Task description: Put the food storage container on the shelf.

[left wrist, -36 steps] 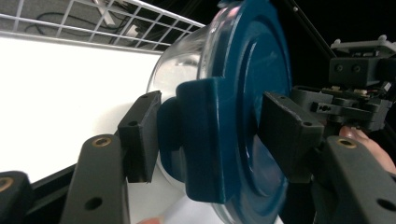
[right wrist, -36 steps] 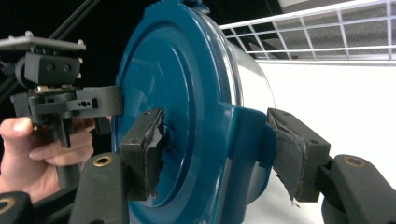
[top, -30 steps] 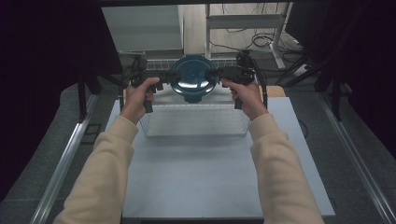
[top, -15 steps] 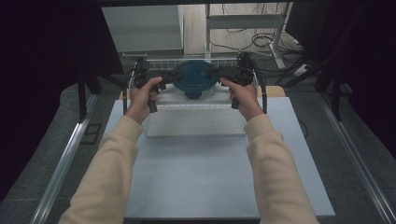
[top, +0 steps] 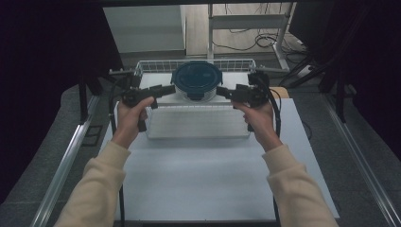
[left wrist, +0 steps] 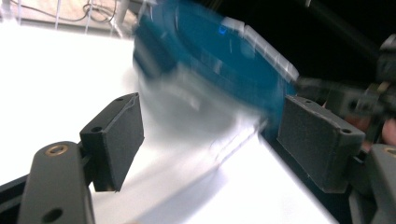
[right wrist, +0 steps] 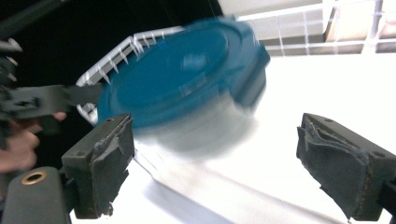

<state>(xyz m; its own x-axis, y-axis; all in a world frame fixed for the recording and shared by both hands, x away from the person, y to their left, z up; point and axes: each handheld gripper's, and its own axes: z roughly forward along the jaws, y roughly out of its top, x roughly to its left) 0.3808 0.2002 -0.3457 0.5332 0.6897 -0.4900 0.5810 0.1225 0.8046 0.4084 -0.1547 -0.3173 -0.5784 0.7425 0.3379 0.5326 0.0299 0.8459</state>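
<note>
So the round container with the blue lid sits in the wire basket at the table's far edge. Left gripper and right gripper flank it, jaws just opened, nothing pinched between them.

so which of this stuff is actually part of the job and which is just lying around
In the job:
- blue-lidded container
- white wire basket
- left gripper, jaws open
- right gripper, jaws open

Lying about:
- cables on the floor
- metal table frame
</note>
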